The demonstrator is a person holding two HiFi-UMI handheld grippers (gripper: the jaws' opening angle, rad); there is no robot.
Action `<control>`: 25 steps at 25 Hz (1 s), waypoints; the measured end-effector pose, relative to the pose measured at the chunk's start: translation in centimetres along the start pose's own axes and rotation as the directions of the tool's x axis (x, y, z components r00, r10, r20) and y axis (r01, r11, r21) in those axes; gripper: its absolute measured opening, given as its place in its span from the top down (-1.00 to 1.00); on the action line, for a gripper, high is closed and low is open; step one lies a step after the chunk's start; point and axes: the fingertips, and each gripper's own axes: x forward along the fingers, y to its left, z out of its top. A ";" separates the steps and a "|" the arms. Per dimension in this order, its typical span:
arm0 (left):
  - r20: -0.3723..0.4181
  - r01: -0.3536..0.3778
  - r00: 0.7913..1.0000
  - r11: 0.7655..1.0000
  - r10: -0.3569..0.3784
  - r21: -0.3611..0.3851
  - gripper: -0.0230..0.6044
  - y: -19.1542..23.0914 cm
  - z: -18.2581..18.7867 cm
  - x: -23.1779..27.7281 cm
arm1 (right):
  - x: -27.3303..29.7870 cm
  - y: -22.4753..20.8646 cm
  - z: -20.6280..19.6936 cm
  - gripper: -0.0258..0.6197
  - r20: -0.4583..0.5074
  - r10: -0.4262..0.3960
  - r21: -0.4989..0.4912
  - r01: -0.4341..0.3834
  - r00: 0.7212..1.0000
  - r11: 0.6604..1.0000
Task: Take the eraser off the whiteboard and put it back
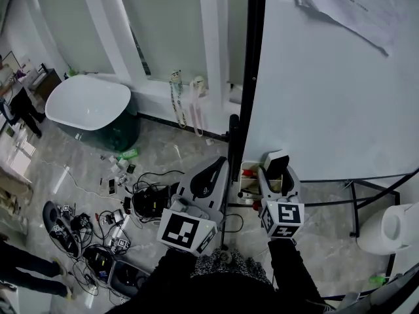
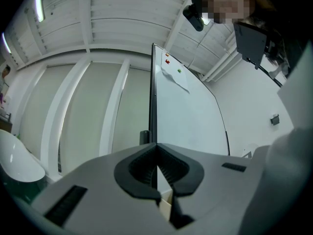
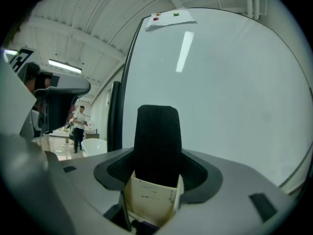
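The right gripper point(image 3: 157, 168) clamps the black-felt, cream-bodied eraser point(image 3: 157, 136), jaws wide, apparently just short of the white whiteboard point(image 3: 230, 97). Seat it flat before releasing. The left gripper point(image 2: 157, 173) is closed, empty.

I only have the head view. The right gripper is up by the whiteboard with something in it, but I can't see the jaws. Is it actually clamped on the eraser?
Observer: Yes. In the right gripper view the right gripper is shut on the eraser, which stands upright between the pads, black felt toward the camera.
Operator: And the left one?
Observer: The left gripper is shut, its jaw tips meeting with nothing between them. It points at the dark left edge of the whiteboard.
Operator: My view cuts off the top of that pinned sheet. What holds it?
Observer: The paper is held by a red magnet and a green magnet along its top.
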 end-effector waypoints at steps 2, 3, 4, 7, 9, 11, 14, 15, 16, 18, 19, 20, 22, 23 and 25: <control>-0.003 0.012 1.000 1.000 -0.012 0.003 0.91 -0.4 -0.1 0.2 | -0.1 0.1 0.1 0.08 0.005 0.027 0.017 -0.027 1.000 0.999; -0.003 0.018 1.000 1.000 -0.018 0.004 0.91 -0.6 -0.1 0.4 | -0.1 0.2 0.1 0.08 0.005 0.039 0.025 -0.039 0.999 0.999; -0.002 0.022 1.000 1.000 -0.022 0.005 0.91 -0.7 -0.1 0.5 | -0.1 0.2 0.1 0.08 0.002 0.049 0.031 -0.049 0.999 0.998; -0.001 0.030 1.000 1.000 -0.030 0.006 0.91 -1.0 0.0 0.8 | -0.1 0.3 0.0 0.07 -0.012 0.070 0.034 -0.070 0.997 0.997; 0.000 0.033 0.999 0.999 -0.033 0.004 0.91 -1.3 0.0 0.9 | -0.4 0.4 0.0 0.07 -0.021 0.079 0.024 -0.079 0.997 0.997; -0.002 0.038 0.999 0.999 -0.038 0.002 0.91 -1.5 -0.1 1.1 | -0.7 0.5 0.1 0.07 -0.034 0.086 -0.001 -0.086 0.996 0.996; -0.007 0.042 0.999 0.999 -0.042 0.001 0.91 -1.7 -0.3 1.3 | -1.5 0.6 1.0 0.07 -0.027 0.092 -0.039 -0.093 0.995 0.995; -0.009 0.042 0.999 0.999 -0.042 0.000 0.91 -1.8 -0.4 1.3 | -1.9 0.6 1.5 0.07 -0.018 0.098 -0.042 -0.098 0.995 0.994; -0.010 0.041 0.999 0.999 -0.041 -0.002 0.91 -1.8 -0.4 1.2 | -2.2 0.7 2.0 0.07 -0.009 0.106 -0.041 -0.106 0.994 0.994; -0.008 0.043 0.999 0.999 -0.043 -0.008 0.91 -1.8 -0.4 1.2 | -2.9 0.6 3.1 0.07 0.011 0.116 -0.030 -0.116 0.993 0.993; -0.007 0.044 0.999 0.999 -0.044 -0.011 0.91 -1.9 -0.4 1.2 | -3.2 0.5 3.6 0.08 0.022 0.116 -0.024 -0.115 0.993 0.993; -0.008 0.047 0.999 0.999 -0.047 -0.012 0.91 -1.9 -0.5 1.2 | -3.5 0.3 4.2 0.08 0.034 0.113 -0.020 -0.113 0.993 0.993; -0.010 0.053 0.999 0.999 -0.053 -0.014 0.91 -2.2 -0.7 1.3 | -4.2 0.2 5.2 0.08 0.057 0.109 -0.029 -0.108 0.992 0.994; -0.011 0.055 0.998 0.998 -0.055 -0.014 0.91 -2.3 -0.7 1.3 | -4.4 0.1 5.6 0.08 0.064 0.111 -0.039 -0.108 0.992 0.993; -0.009 0.058 0.998 0.998 -0.058 -0.014 0.91 -2.5 -0.6 1.4 | -4.9 0.0 6.1 0.08 0.069 0.117 -0.053 -0.113 0.991 0.992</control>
